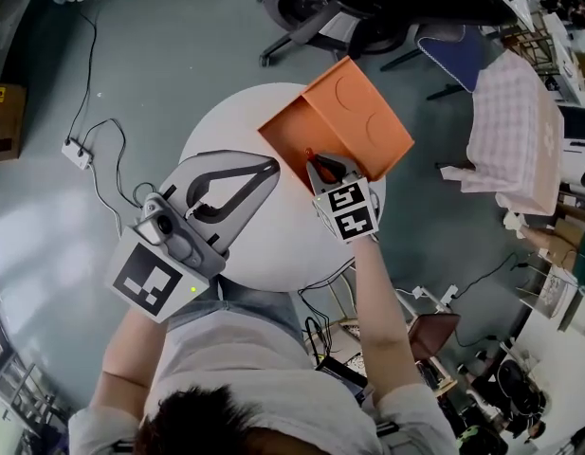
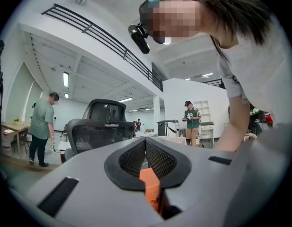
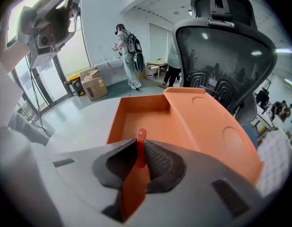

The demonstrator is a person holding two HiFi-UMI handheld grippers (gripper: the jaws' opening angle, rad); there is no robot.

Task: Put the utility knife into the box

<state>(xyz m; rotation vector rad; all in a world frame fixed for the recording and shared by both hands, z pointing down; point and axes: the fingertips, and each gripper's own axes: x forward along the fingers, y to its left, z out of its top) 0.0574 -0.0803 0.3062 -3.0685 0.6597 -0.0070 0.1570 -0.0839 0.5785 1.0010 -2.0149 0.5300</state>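
An orange box [image 1: 294, 138] lies open on the round white table [image 1: 273, 240], its lid [image 1: 363, 112] folded back to the right. My right gripper [image 1: 322, 165] hovers at the box's near edge, shut on the orange utility knife [image 1: 310, 156]. In the right gripper view the knife's end [image 3: 141, 141] sticks up between the pads, with the box's hollow [image 3: 146, 115] just beyond it. My left gripper [image 1: 273, 166] rests over the table's left half with its jaw tips touching and nothing held. A strip of the orange box [image 2: 149, 186] shows through its gap.
A black office chair [image 1: 311, 12] stands beyond the table. A power strip [image 1: 76, 153] with cables lies on the floor at left, near a cardboard box [image 1: 3, 121]. A pink checked cloth [image 1: 515, 131] is draped at right. Other people stand far off.
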